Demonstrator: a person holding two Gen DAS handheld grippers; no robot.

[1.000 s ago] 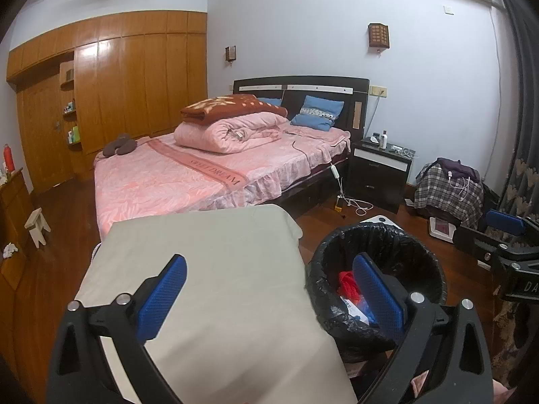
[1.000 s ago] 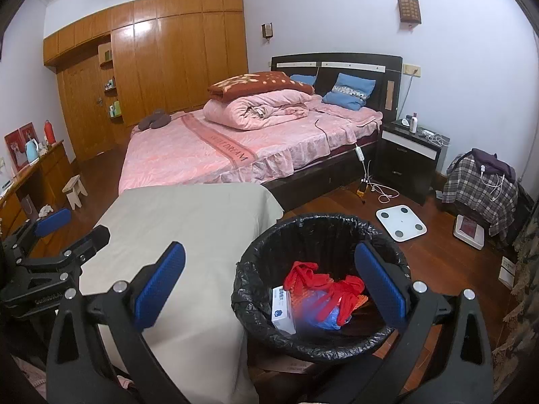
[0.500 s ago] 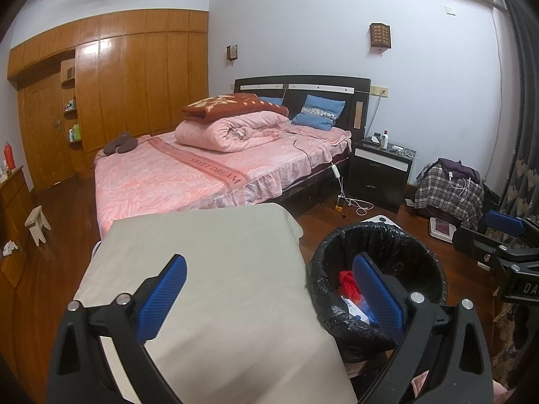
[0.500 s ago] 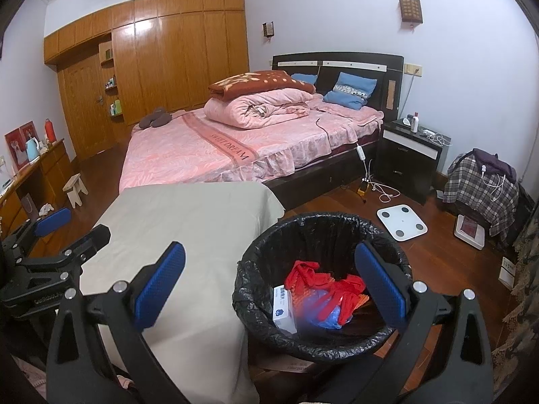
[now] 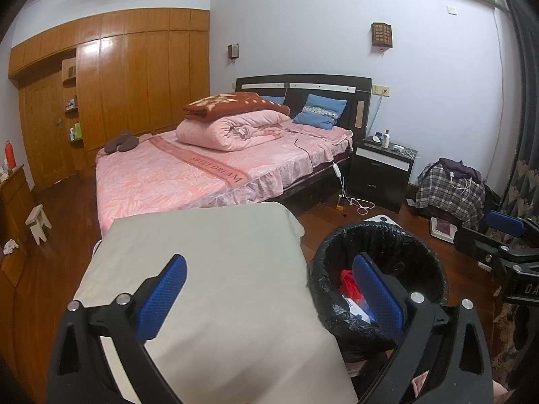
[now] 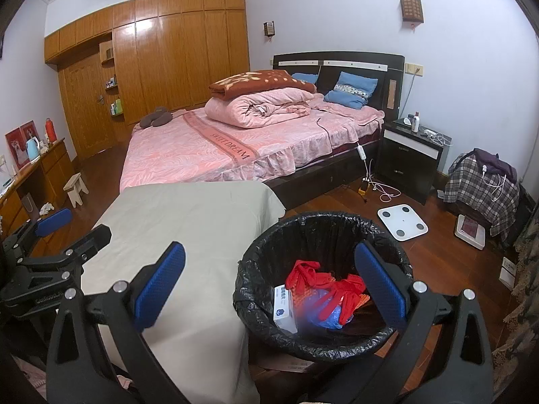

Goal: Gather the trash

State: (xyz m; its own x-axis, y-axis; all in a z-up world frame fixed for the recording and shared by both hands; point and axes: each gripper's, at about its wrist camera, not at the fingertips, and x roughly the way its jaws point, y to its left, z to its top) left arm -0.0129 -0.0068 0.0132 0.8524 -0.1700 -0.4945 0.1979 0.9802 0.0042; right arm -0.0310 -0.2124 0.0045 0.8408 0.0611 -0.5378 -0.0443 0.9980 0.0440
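A black-bagged trash bin point(image 6: 323, 235) stands on the floor right of a table with a beige cloth point(image 6: 188, 222); it also shows in the left wrist view point(image 5: 387, 235). Inside lie red plastic point(image 6: 313, 276), a white box point(image 6: 284, 306) and a blue bag point(image 6: 323, 309). My right gripper point(image 6: 269, 282) is open and empty, above the bin's left rim. My left gripper point(image 5: 269, 293) is open and empty, over the table's right edge. Each gripper shows at the edge of the other's view.
A bed with pink bedding point(image 6: 229, 148) lies beyond the table. A dark nightstand point(image 6: 411, 158), a white scale point(image 6: 402, 222) and cables point(image 6: 377, 188) are on the floor to the right. A chair with plaid clothes point(image 6: 481, 185) stands far right. A wooden wardrobe point(image 6: 161, 60) covers the back wall.
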